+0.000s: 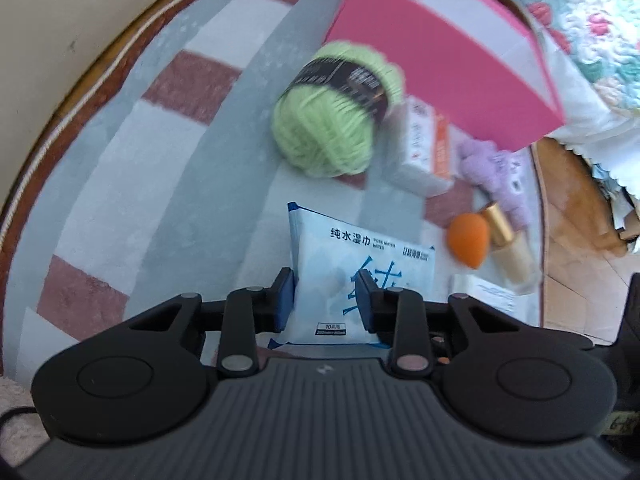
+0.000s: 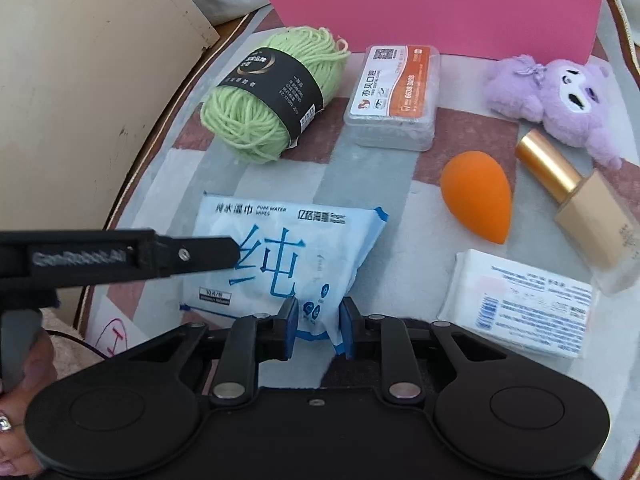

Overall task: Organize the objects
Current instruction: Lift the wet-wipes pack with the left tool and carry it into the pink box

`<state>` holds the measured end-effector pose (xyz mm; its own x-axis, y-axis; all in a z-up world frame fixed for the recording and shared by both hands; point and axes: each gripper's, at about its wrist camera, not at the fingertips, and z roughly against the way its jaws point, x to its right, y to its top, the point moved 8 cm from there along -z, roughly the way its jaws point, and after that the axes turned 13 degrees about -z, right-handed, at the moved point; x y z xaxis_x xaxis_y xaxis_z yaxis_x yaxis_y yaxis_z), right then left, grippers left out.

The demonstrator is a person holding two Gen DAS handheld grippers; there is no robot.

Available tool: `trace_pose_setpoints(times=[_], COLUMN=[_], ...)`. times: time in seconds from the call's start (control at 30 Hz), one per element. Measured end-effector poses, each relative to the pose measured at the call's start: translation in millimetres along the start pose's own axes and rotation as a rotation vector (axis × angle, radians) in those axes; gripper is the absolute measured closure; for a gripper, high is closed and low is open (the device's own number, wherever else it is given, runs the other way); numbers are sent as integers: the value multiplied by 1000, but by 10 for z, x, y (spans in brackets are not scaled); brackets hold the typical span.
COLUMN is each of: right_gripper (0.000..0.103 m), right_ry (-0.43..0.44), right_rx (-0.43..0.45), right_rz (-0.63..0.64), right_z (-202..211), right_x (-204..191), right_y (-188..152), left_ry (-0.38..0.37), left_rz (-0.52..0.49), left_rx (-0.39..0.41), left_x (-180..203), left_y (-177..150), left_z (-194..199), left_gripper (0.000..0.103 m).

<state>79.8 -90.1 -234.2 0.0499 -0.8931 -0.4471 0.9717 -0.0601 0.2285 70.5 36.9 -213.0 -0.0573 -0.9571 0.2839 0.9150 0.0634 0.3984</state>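
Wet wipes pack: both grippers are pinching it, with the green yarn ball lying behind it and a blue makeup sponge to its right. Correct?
Not quite: the makeup sponge is orange, not blue, as the right wrist view shows. The left gripper and right gripper both pinch the wet wipes pack, with the green yarn ball behind it.

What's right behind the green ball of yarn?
Behind the green yarn lies a strip of checked cloth, then the pink box standing upright, offset toward the right. The pink wall hides whatever the box holds.
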Motion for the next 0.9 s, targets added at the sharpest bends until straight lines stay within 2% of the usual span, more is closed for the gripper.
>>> trace_pose_setpoints(times=[0.13, 0.23, 0.47, 0.67, 0.9], right_gripper=[76, 76, 76, 76, 76], right_ry=[-8, -15, 6, 24, 21], right_rx=[16, 50, 103, 175, 256], right_rz=[25, 44, 53, 94, 133], right_z=[272, 536, 1145, 1589, 1929], right_x=[-7, -30, -98, -198, -295], right_y=[42, 138, 387, 682, 1091], left_ry=[11, 6, -29, -23, -15], left_rz=[-130, -189, -264, -327, -376], left_rx=[3, 9, 82, 148, 212], left_x=[256, 407, 719, 968, 1170], left_y=[78, 165, 509, 895, 1411], left_z=[187, 350, 831, 1201, 1371], left_gripper=[72, 72, 72, 72, 72])
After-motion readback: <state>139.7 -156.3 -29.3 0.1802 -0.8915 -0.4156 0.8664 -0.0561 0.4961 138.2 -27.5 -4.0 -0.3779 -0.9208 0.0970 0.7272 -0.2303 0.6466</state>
